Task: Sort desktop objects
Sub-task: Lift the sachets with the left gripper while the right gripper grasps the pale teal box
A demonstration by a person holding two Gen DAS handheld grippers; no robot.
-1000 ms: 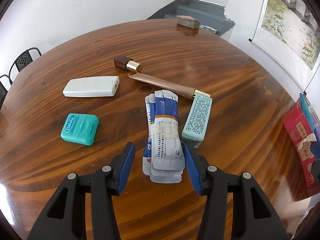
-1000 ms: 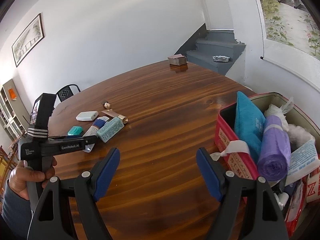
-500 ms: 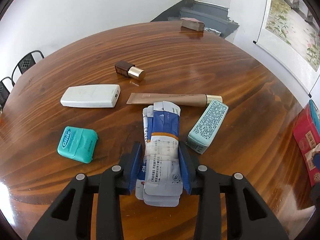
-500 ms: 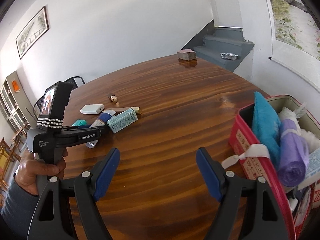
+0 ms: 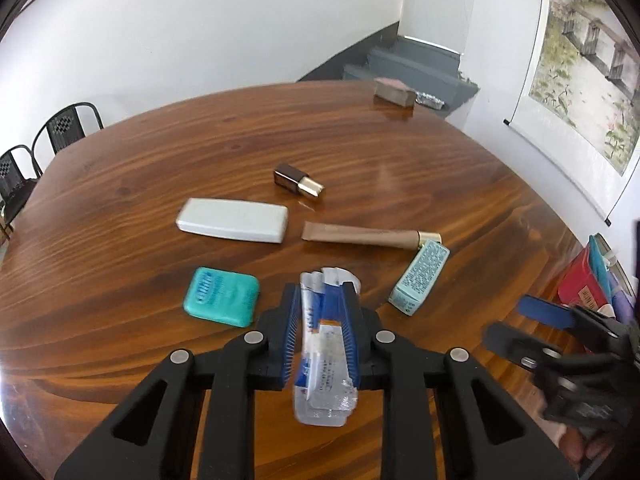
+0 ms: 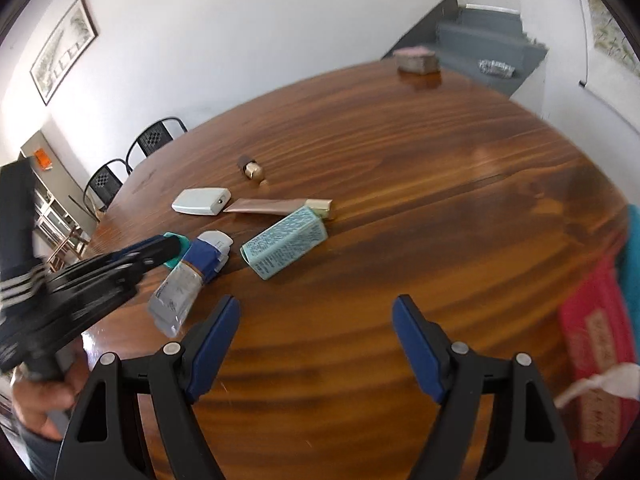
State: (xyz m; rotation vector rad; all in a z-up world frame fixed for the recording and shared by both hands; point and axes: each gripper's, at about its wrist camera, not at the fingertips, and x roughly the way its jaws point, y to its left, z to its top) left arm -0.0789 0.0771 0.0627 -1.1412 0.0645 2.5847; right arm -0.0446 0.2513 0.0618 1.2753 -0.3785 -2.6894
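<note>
My left gripper [image 5: 320, 300] is shut on a taped bundle of blue and white sachets [image 5: 326, 376], which it holds tilted just above the round wooden table [image 5: 400, 152]. The right wrist view shows the same bundle [image 6: 180, 288] in the left gripper [image 6: 176, 248], with a hand at its handle. My right gripper [image 6: 316, 308] stands open and empty over bare wood, near a pale blue-green carton [image 6: 286, 242]. On the table lie a teal floss box [image 5: 221, 296], a white case [image 5: 233, 220], a brown tube [image 5: 364, 235] and a lipstick [image 5: 298, 181].
A red box [image 6: 592, 340] stuffed with a teal cloth and other items sits at the table's right edge. A small brown box [image 5: 394, 91] rests at the far edge. Black chairs [image 5: 66, 124] stand behind the table on the left, and grey stairs rise at the back.
My left gripper closed on the sachet bundle and raised it off the table. My right gripper swung left, from the red box toward the loose items, still open.
</note>
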